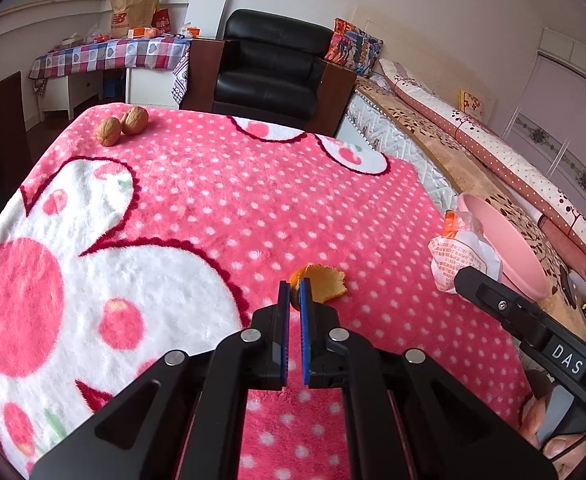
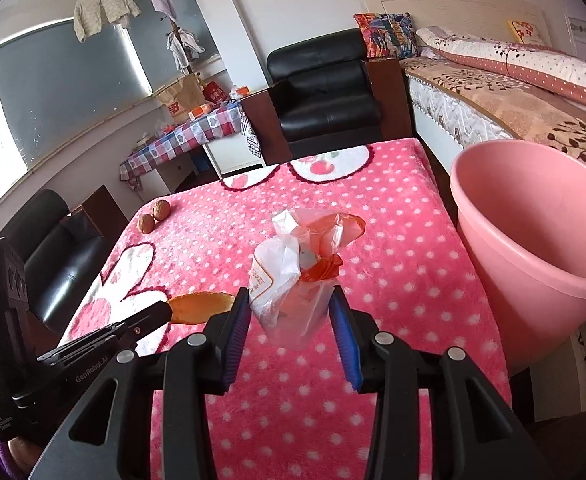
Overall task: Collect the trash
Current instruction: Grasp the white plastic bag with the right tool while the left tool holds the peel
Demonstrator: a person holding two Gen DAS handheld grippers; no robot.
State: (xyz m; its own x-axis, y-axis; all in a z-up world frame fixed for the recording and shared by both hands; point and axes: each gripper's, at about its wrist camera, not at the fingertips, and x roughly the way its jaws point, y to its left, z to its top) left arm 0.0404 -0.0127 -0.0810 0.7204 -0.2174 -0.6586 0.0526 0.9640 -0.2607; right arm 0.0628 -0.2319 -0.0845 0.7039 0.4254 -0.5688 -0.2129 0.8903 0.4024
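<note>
My left gripper (image 1: 294,286) is shut on an orange peel (image 1: 325,284) just above the pink dotted blanket (image 1: 213,200); the peel also shows in the right wrist view (image 2: 199,307). My right gripper (image 2: 289,302) is open with its blue pads on either side of a crumpled white and orange plastic bag (image 2: 297,272), which also shows in the left wrist view (image 1: 461,258). A pink plastic bin (image 2: 533,240) stands at the table's right edge, open side up.
Two walnuts (image 1: 123,125) lie at the far left of the blanket. A black armchair (image 1: 269,68) stands behind the table. A bed (image 2: 513,104) runs along the right. A second black chair (image 2: 57,256) is at the left.
</note>
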